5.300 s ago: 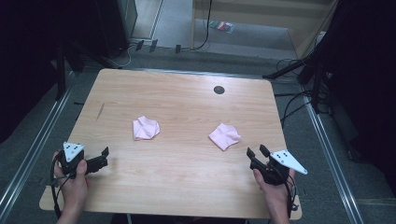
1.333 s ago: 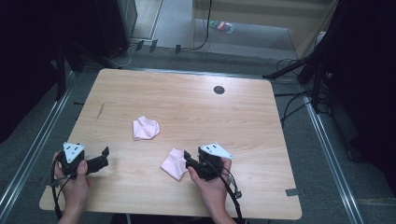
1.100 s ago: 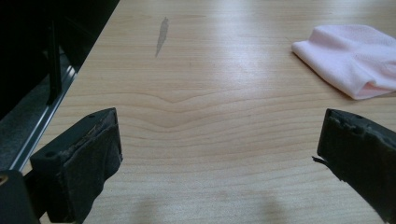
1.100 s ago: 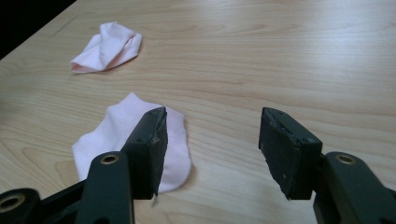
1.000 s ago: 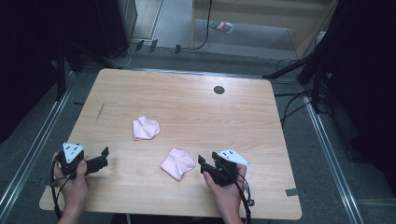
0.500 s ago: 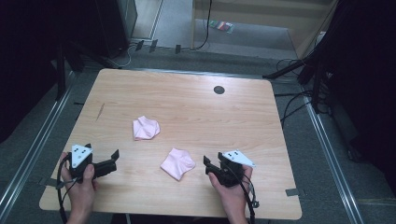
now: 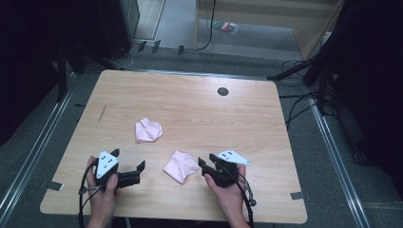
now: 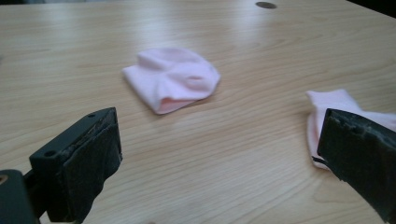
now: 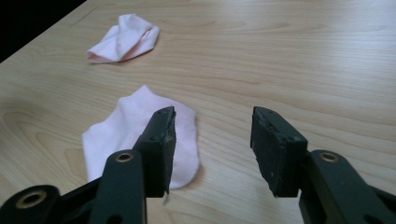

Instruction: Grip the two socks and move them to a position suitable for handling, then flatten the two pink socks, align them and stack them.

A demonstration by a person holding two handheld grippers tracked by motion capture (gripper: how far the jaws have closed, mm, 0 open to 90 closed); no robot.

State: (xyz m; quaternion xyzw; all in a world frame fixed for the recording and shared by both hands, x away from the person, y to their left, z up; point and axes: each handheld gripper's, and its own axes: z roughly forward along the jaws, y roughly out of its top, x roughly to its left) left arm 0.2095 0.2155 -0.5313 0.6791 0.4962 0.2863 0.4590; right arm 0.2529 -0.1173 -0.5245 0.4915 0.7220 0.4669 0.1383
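The near sock [image 7: 180, 166], light and limp, is best pinched at an edge; both grippers [image 7: 139, 167] [image 7: 205, 166] are held open and empty.

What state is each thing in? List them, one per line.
Near pink sock: flat on the table, free, just left of the right tongs.
Far pink sock: bunched up, lying alone.
Left tongs: open wide, empty, pointing toward the near pink sock.
Right tongs: open, empty, jaws have just been closing with nothing between them.
Table: bare wood, small dark hole near the far edge.
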